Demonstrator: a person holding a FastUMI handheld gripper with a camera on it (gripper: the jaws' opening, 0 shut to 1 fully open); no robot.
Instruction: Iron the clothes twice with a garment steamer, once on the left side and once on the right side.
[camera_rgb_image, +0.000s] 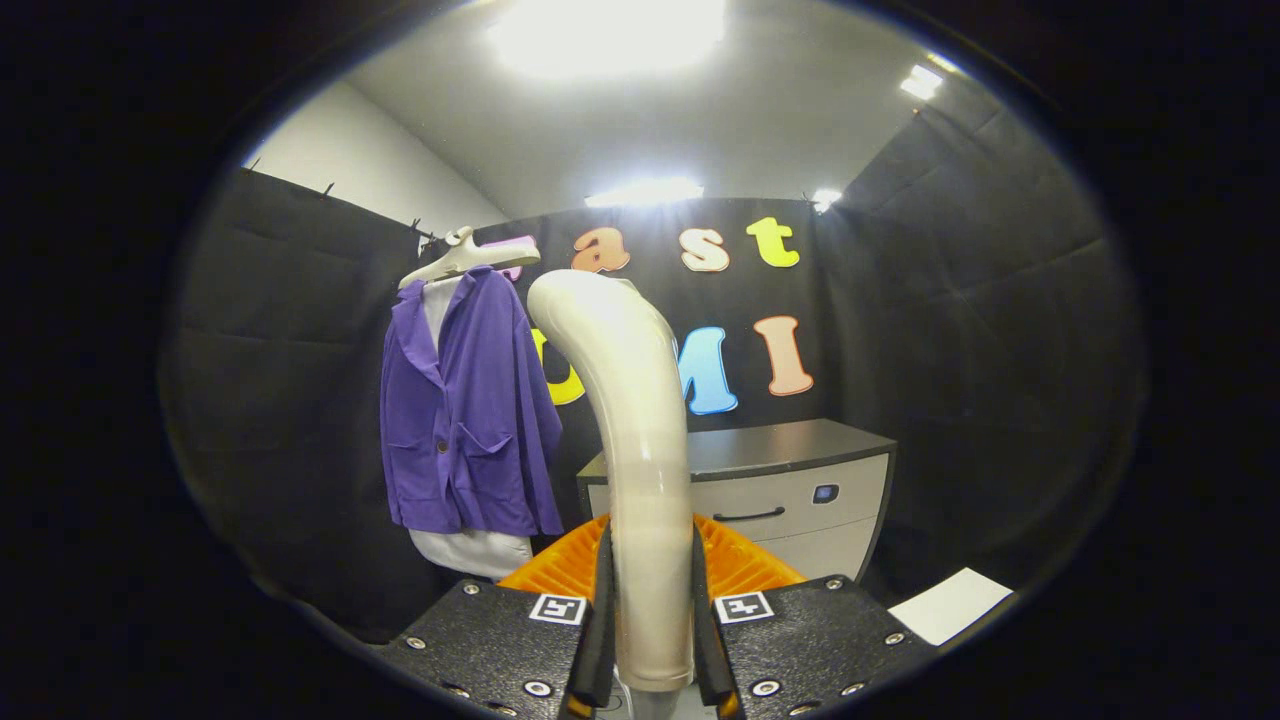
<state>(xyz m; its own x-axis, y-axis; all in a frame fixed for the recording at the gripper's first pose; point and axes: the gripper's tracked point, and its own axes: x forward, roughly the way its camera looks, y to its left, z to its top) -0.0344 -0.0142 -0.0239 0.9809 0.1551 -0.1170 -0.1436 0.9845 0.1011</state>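
The gripper (648, 600) is clamping the steamer (640, 440), both fingers pressing its handle. Next, likely swinging toward ten o'clock, reaching the purple jacket (470, 420).

Riding on the hand-held gripper (650, 640), the fisheye camera looks forward along its fingers, close behind the steamer (635, 440) pinched between them, facing the booth's back wall beyond.

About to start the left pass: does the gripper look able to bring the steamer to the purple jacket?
Probably yes: the gripper is shut on the steamer, and nothing stands between it and the purple jacket.
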